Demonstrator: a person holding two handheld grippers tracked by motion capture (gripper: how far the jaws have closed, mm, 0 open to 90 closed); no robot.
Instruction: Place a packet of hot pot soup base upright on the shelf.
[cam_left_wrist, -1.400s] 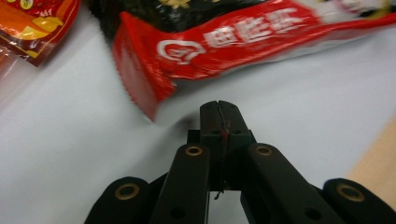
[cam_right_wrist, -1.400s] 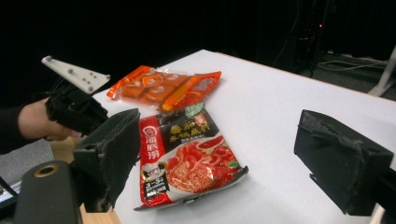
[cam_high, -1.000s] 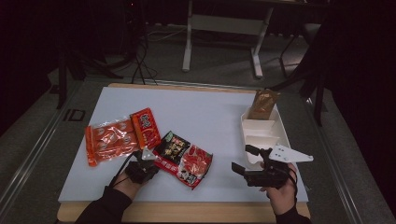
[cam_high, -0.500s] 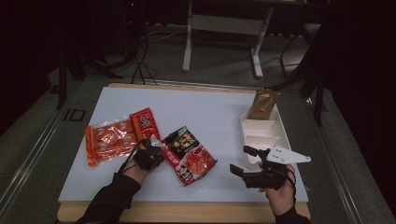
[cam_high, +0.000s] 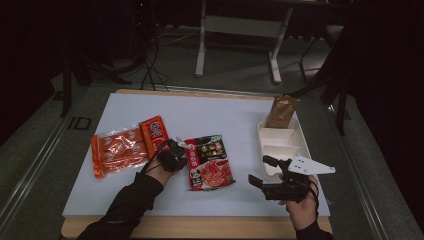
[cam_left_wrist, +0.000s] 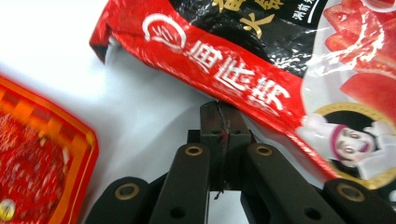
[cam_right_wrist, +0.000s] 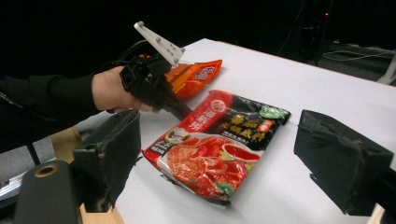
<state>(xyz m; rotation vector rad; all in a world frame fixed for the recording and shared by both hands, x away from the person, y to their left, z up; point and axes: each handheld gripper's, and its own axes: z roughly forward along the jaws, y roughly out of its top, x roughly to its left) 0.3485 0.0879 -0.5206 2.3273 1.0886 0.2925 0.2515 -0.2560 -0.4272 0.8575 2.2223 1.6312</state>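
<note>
White rectangular tabletop sheet (cam_high: 220, 115) on a light wooden board (cam_high: 200, 231), wood edge visible along the bottom and top of the frame in the high view. Left of centre: orange plastic snack packet (cam_high: 125, 147), flat, slightly skewed. Centre: red-and-black glossy hotpot seasoning pouch (cam_high: 210, 162), near the orange packet but apart from it. Right side: white compartmented plastic tray (cam_high: 280, 142) along the sheet's right edge. Brown paper-like pouch (cam_high: 282, 111) stands at the tray's far end, upper right; whether it sits in or behind the tray is unclear.
</note>
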